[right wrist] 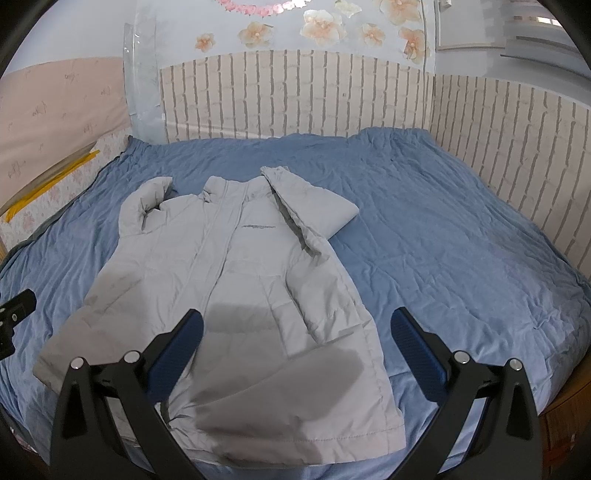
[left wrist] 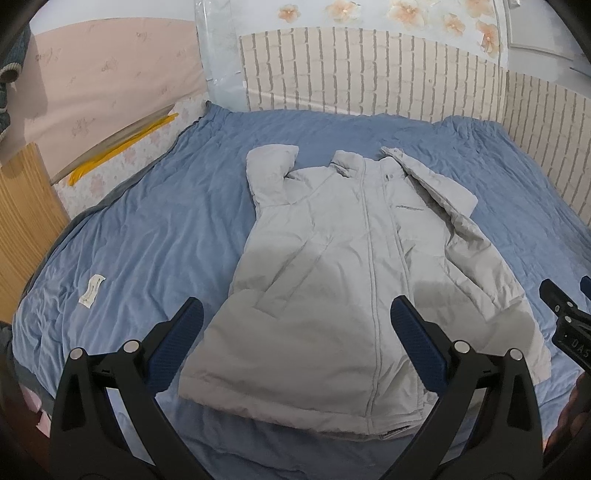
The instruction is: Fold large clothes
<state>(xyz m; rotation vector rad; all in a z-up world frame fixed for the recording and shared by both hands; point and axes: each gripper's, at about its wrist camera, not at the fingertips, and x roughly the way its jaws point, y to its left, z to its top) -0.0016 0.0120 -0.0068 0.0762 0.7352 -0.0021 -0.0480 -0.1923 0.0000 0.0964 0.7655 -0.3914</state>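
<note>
Jacket (left wrist: pixel 332 266), pale grey, padded, lies front up and zipped on the bed (left wrist: pixel 155 229), collar toward the far edge by the brick-pattern wall (left wrist: pixel 369 74), hem toward the near edge. It sits nearer the bed's left side than its right; wide bare blue cover shows to its right in the right wrist view. One sleeve (left wrist: pixel 269 177) on the jacket's left-of-frame side is bent up by the collar, cuff pointing to the far edge. The other sleeve (right wrist: pixel 317 291) is folded in over the chest, and the hood (right wrist: pixel 314 199) lies spread beside the collar on that side. Small dark logo (left wrist: pixel 410 208) on the chest. Left gripper (left wrist: pixel 295 332) hangs above the hem, jaws spread wide, nothing between them, not touching the cloth as far as can be seen. Right gripper (right wrist: pixel 295 343) hangs over the jacket's near right corner, jaws also spread wide and empty; one finger over the cloth, the other over bare cover. Each gripper shows at the edge of the other's view. Gripper shadows fall on the lower jacket. White tag (left wrist: pixel 91 290) lies on the cover near the bed's left edge, well apart from the jacket. Yellow strip (left wrist: pixel 122 151) runs along the bed's far left corner. Flower stickers (right wrist: pixel 321 22) on the wall above the brick pattern.
</note>
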